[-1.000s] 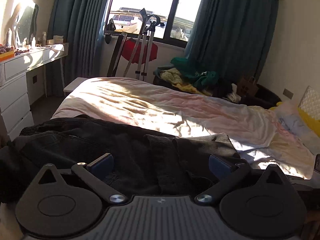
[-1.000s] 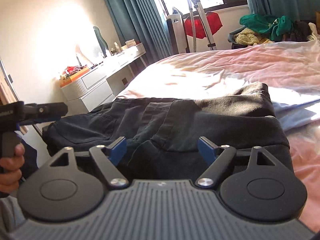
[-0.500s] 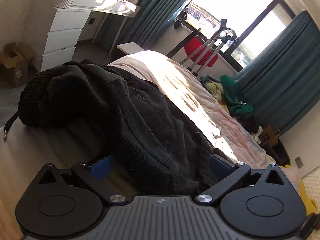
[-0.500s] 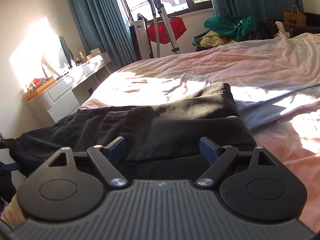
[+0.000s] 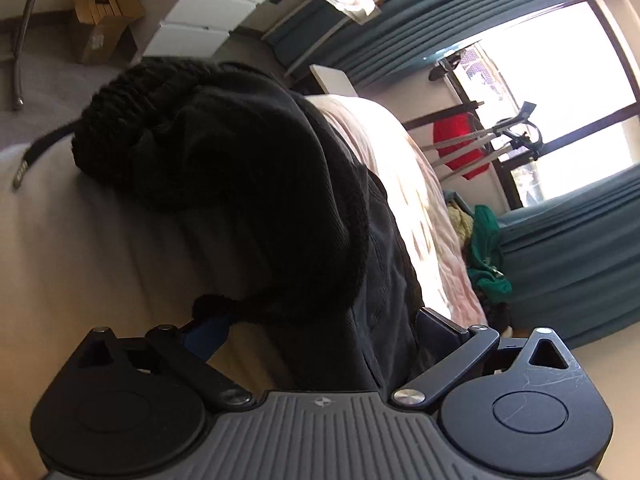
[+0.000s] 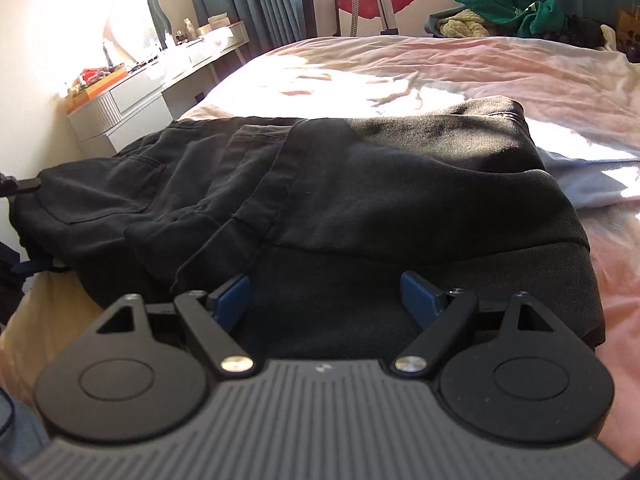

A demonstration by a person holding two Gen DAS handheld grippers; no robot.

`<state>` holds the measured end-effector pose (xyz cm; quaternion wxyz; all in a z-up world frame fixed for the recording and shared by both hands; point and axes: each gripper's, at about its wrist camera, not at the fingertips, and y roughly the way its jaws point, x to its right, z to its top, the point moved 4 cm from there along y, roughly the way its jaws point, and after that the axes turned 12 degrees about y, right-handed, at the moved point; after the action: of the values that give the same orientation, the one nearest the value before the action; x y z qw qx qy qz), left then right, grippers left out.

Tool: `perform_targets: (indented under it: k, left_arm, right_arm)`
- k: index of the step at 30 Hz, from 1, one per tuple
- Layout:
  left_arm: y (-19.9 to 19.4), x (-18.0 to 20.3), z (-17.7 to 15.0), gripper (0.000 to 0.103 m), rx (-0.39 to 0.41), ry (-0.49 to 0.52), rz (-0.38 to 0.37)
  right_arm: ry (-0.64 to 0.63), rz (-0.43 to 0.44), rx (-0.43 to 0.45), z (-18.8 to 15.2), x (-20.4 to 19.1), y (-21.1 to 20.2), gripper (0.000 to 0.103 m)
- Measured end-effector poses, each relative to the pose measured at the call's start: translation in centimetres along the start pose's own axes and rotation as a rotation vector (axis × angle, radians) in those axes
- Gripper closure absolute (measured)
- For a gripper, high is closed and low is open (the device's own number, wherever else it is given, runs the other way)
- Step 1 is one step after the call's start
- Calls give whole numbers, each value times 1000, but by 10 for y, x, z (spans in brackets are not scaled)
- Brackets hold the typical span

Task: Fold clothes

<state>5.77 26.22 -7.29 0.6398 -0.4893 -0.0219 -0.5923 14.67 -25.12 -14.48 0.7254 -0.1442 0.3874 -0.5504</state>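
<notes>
Black trousers (image 6: pixel 360 184) are lying folded on the near edge of a bed (image 6: pixel 420 68) covered by a pale pink sheet, with sunlight falling across its far half. In the right wrist view, the right gripper (image 6: pixel 326 300) is sitting low at the near edge of the trousers, its two blue-padded fingers (image 6: pixel 232 296) standing wide apart. The dark cloth is filling the space between and beyond them, yet neither pad is pressing on it. A folded-over leg with a stitched hem is crossing the pile just beyond the fingers.

The left wrist view is rolled steeply sideways. The left gripper (image 5: pixel 320 330) is also spreading its jaws wide, at the trousers' left end where they are hanging over the bed's edge. Cloth is draping down between its blue fingers (image 5: pixel 208 334), and a black knitted garment (image 5: pixel 192 140) is bunching on top of the trousers just beyond. Whether the pads are touching the cloth cannot be told.

At the far side, teal curtains (image 6: pixel 256 4) are framing a bright window, with a white dresser (image 6: pixel 132 96) on the left and a heap of green and yellow clothes (image 6: pixel 508 12) on the right.
</notes>
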Motion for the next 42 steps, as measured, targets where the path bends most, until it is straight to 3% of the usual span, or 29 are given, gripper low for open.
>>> perform_targets:
  k: [8, 12, 16, 19, 24, 28, 34, 38, 42]
  left_arm:
    - [25, -30, 21, 8, 58, -125, 91]
    - [37, -26, 37, 23, 113, -17, 200]
    - [43, -32, 43, 47, 137, 0, 219]
    - [38, -28, 46, 66, 164, 50, 189]
    - [44, 7, 51, 75, 214, 207, 207]
    - [34, 53, 50, 78, 323, 380, 234]
    - [-1, 168, 22, 79, 533, 709, 245]
    - [-25, 278, -24, 79, 649, 844, 191]
    - [-24, 365, -81, 81, 714, 937, 102]
  right_arm:
    - [-74, -61, 21, -4, -8, -2, 20]
    - [-143, -107, 66, -2, -15, -6, 20]
    - [-168, -131, 123, 3, -16, -11, 20]
    - [-156, -143, 103, 3, -12, -4, 20]
    - [-145, -161, 53, -4, -7, 14, 18]
    - [-99, -138, 77, 5, -4, 2, 20]
    - [-72, -118, 178, 24, 1, -32, 20]
    - [7, -120, 253, 43, 19, -56, 20]
    - [154, -130, 308, 59, 57, -80, 20]
